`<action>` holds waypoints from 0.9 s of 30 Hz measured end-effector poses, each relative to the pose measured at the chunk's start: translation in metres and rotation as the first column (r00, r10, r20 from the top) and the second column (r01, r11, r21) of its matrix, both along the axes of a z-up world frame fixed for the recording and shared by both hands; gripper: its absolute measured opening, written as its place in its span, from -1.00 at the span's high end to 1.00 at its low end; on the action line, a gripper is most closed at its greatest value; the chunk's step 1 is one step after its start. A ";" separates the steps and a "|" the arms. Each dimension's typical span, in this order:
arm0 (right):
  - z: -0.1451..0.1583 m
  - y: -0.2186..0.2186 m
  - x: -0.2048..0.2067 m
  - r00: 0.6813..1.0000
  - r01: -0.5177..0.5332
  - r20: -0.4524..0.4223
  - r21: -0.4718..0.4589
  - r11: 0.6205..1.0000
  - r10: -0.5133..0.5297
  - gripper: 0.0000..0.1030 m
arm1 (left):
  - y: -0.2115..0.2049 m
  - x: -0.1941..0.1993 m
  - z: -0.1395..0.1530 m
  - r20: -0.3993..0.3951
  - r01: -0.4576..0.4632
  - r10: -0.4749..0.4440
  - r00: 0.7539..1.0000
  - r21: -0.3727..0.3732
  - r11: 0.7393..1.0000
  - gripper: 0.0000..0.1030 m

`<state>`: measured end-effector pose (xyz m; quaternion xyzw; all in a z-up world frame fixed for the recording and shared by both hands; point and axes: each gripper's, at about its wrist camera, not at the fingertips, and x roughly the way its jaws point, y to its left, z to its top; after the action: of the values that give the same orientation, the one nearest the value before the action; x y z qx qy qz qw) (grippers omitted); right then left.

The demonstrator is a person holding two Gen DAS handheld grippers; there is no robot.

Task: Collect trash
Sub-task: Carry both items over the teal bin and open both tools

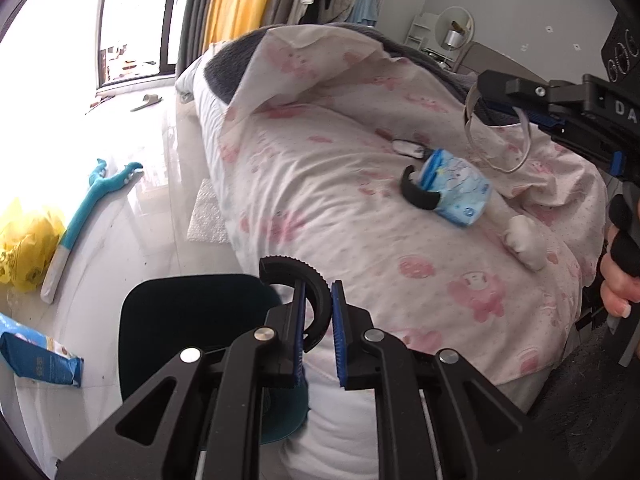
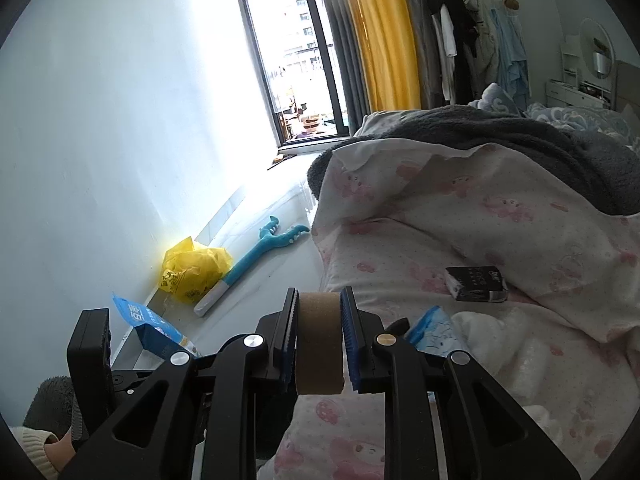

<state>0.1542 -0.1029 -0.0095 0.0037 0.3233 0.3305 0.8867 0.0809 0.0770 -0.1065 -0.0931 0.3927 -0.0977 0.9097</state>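
Left gripper (image 1: 318,312) is clamped on a black half-ring with a ridged edge (image 1: 310,292), held over the near edge of the pink-print duvet (image 1: 320,184); right gripper (image 2: 319,340) is pinched on an empty brown cardboard tape core (image 2: 319,344), the same ring seen edge-on in the left view (image 1: 496,136). On the duvet lie a blue tissue pack (image 1: 456,188) touched by a second black half-ring (image 1: 418,194), and a black box (image 2: 476,283). On the floor by the wall: yellow plastic bag (image 2: 192,270), teal plush toy (image 2: 256,256).

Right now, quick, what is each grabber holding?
Left gripper: closed on a black half-ring piece.
Right gripper: closed on a brown cardboard tape roll.
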 end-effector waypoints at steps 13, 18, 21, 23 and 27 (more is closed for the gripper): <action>-0.033 0.076 -0.004 0.986 -0.118 -0.122 -0.055 0.991 0.111 0.58 | 0.058 -0.003 -0.053 -0.180 -0.097 0.095 0.979 -0.003 0.995 0.73; -0.048 0.105 -0.008 0.976 -0.154 -0.167 -0.081 0.985 0.139 0.58 | 0.077 -0.008 -0.076 -0.247 -0.114 0.111 0.963 0.001 0.993 0.73; -0.057 0.122 -0.009 0.969 -0.176 -0.193 -0.095 0.980 0.155 0.58 | 0.087 -0.010 -0.091 -0.294 -0.123 0.118 0.949 0.001 0.992 0.73; -0.064 0.134 -0.009 0.963 -0.189 -0.212 -0.099 0.977 0.165 0.58 | 0.094 -0.010 -0.102 -0.328 -0.132 0.123 0.937 -0.004 0.991 0.73; -0.075 0.152 -0.010 0.955 -0.211 -0.240 -0.127 0.969 0.177 0.58 | 0.105 -0.012 -0.117 -0.375 -0.137 0.118 0.919 -0.025 0.990 0.73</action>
<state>0.1443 0.0494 -0.0846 -0.0577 0.4452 0.3880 0.8049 0.0685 0.1821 -0.2235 -0.1581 0.5488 -0.0288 0.8204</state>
